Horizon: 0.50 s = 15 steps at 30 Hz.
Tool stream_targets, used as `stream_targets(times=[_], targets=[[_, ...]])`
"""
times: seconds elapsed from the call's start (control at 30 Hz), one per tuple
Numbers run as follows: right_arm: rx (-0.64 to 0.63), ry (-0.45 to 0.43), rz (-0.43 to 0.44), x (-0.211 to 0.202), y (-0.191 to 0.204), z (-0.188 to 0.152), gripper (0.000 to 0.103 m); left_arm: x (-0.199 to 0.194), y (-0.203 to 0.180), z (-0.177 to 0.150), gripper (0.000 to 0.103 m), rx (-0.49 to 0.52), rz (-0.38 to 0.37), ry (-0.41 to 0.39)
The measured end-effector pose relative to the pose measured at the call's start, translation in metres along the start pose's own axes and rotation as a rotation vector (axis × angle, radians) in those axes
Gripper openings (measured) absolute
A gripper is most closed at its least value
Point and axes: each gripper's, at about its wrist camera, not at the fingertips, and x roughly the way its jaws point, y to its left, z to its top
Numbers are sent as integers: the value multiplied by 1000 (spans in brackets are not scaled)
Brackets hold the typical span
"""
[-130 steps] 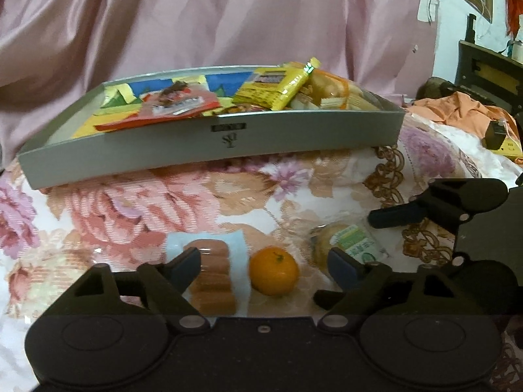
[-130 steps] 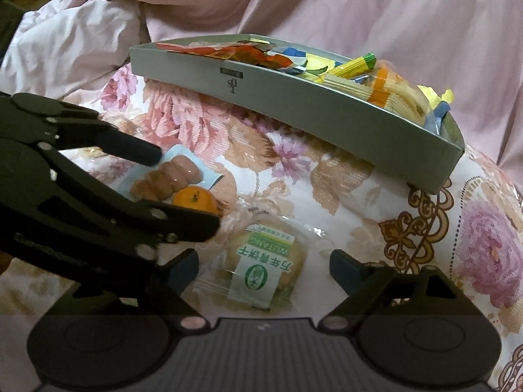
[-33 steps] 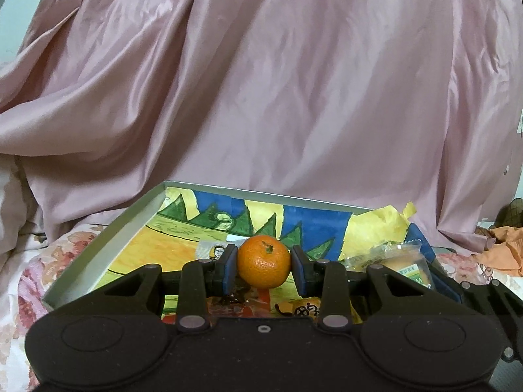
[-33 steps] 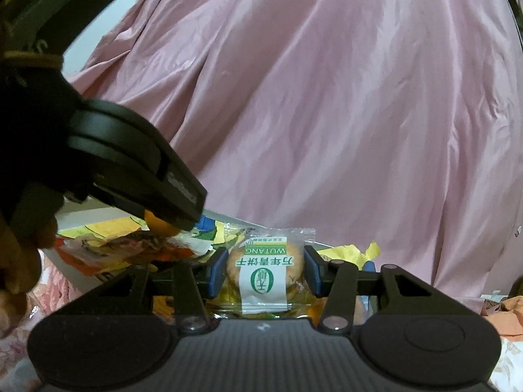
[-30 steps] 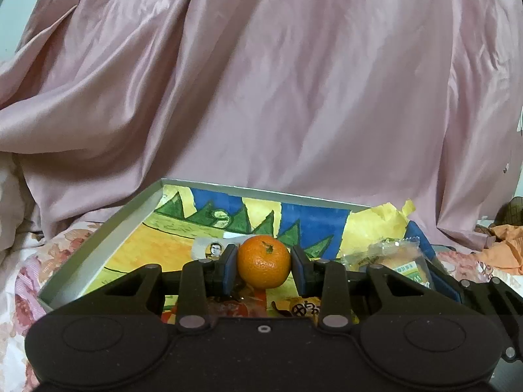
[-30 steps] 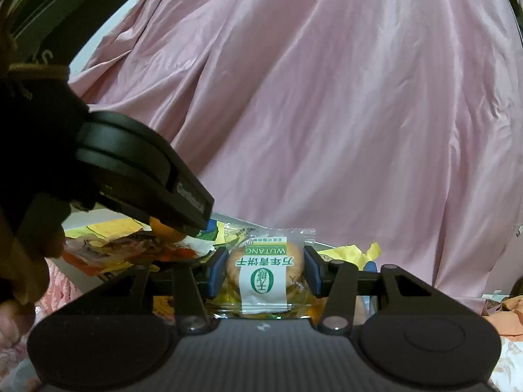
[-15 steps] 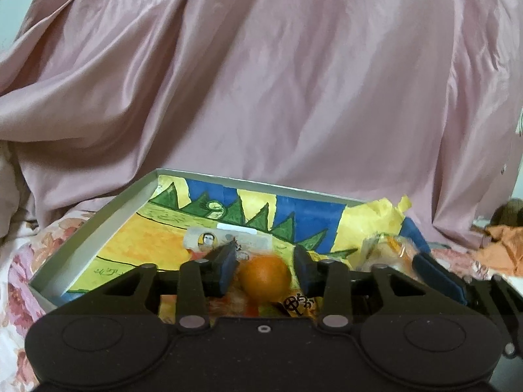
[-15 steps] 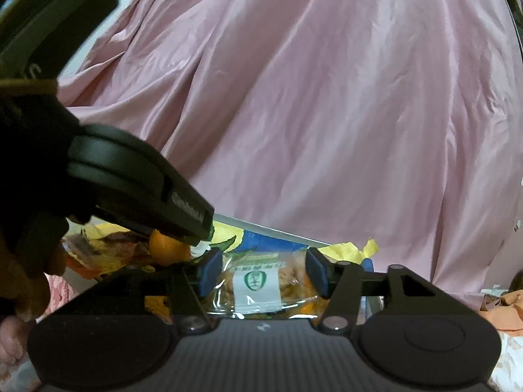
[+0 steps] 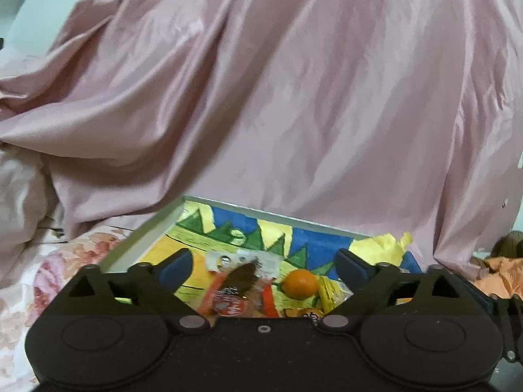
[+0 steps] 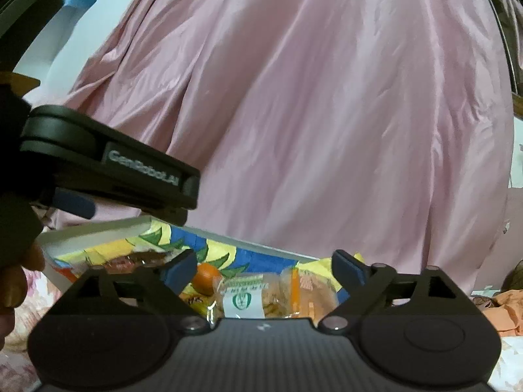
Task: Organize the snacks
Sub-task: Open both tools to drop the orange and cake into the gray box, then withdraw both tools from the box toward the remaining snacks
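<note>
A grey box (image 9: 137, 238) with a yellow, blue and green picture inside holds the snacks. In the left wrist view a small orange (image 9: 300, 283) lies in it beside a red-orange wrapper (image 9: 235, 290), below my left gripper (image 9: 263, 266), which is open and empty. The right wrist view shows a clear biscuit packet with a green label (image 10: 243, 297) lying in the box (image 10: 98, 232) next to the orange (image 10: 206, 274). My right gripper (image 10: 264, 266) hangs open over the packet, holding nothing. The left gripper's body (image 10: 108, 170) crosses the left of that view.
A large pink satin cloth (image 9: 261, 98) rises right behind the box. A floral bedspread (image 9: 42, 261) lies to the left of the box. Orange fabric (image 9: 503, 271) sits at the far right. A hand (image 10: 16, 281) holds the left gripper.
Both grippers have opened. The orange dropped out of the left one and the biscuit packet out of the right one; both now lie in the box.
</note>
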Motion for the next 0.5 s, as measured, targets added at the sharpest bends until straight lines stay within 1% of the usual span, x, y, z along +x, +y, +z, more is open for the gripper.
stream_targets(times=[0.07, 0.17, 0.33, 0.5], targets=[[5, -11, -2, -7, 0, 3, 100, -9, 4, 2, 101, -7, 10, -19], [2, -22, -9, -17, 0, 6, 103, -23, 10, 4, 102, -12, 27, -42], [-4, -43, -15, -37, 3, 11, 103, -50, 22, 2, 102, -11, 52, -64], [-1, -65, -13, -60, 6, 17, 103, -75, 35, -4, 102, -5, 64, -61]])
